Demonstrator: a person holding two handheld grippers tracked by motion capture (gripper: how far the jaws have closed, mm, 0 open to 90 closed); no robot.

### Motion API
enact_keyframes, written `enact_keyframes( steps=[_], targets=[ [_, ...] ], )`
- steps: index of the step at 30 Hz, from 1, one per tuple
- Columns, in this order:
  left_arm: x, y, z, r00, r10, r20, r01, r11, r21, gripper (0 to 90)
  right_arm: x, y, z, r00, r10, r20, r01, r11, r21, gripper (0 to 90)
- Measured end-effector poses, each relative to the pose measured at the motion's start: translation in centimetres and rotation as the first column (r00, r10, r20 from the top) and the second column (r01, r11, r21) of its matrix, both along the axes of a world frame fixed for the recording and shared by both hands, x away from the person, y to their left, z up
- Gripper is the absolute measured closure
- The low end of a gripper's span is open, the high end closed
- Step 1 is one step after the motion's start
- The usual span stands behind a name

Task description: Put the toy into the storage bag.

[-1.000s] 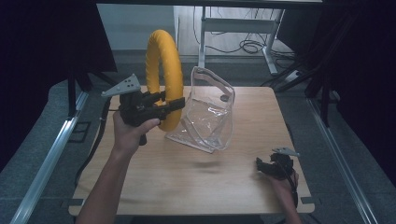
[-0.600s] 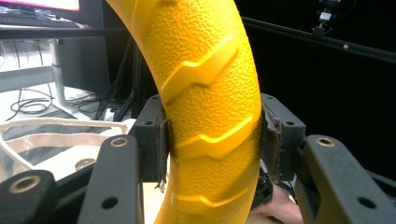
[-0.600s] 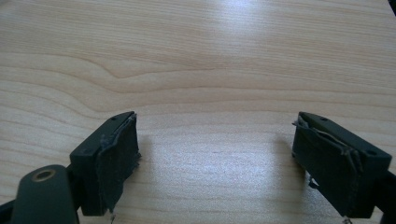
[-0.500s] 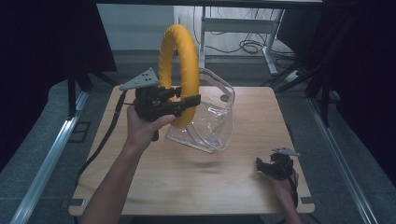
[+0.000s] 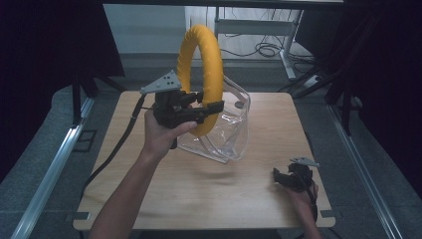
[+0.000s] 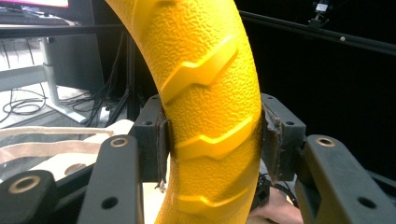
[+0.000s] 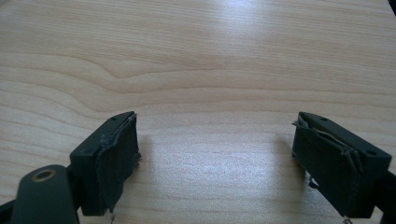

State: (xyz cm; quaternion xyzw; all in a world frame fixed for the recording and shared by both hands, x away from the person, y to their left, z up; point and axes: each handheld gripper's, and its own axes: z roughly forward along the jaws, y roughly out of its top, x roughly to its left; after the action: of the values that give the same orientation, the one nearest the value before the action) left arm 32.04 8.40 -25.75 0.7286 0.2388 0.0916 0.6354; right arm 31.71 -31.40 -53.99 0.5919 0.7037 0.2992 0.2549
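A yellow textured ring (image 5: 201,64) stands upright in the air above the wooden table (image 5: 164,204). My left gripper (image 5: 205,108) is shut on the ring's lower part; in the left gripper view both pads press the ring (image 6: 210,116) from either side. Behind and below the ring a clear plastic bag (image 5: 226,134) stands on the table with its white-edged mouth upward. My right gripper (image 5: 282,178) rests low at the table's front right corner. In the right gripper view its jaws stand wide apart, the right gripper (image 7: 215,158) open over bare wood.
The table's front and middle are bare wood. Metal rails (image 5: 47,174) run along the left and right of the table. A desk frame and cables (image 5: 263,47) lie on the floor beyond the far edge.
My left gripper has carried the ring to the right and slightly up, over the bag's left side. The right gripper has stayed put.
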Motion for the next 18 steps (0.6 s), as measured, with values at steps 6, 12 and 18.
enact_keyframes(
  steps=[6, 12, 18],
  targets=[
    [-0.1, -0.6, 0.5, 0.9999, -0.014, 0.008, 0.014, 0.9999, 0.006, 50.3, 0.0, 0.0, 0.0, 1.0000, 0.001, -0.001, -0.001, 1.0000, -0.001, 14.4],
    [-0.3, -1.6, 1.1, 0.9995, -0.027, 0.016, 0.027, 0.9996, 0.011, 50.3, 0.0, 0.0, 0.0, 1.0000, 0.000, 0.001, 0.000, 1.0000, -0.001, 14.4],
    [-0.1, -2.6, 1.1, 0.9989, -0.045, 0.014, 0.045, 0.9989, 0.012, 50.3, 0.0, 0.0, 0.0, 1.0000, 0.000, 0.001, 0.000, 1.0000, -0.001, 14.4]
  ],
)
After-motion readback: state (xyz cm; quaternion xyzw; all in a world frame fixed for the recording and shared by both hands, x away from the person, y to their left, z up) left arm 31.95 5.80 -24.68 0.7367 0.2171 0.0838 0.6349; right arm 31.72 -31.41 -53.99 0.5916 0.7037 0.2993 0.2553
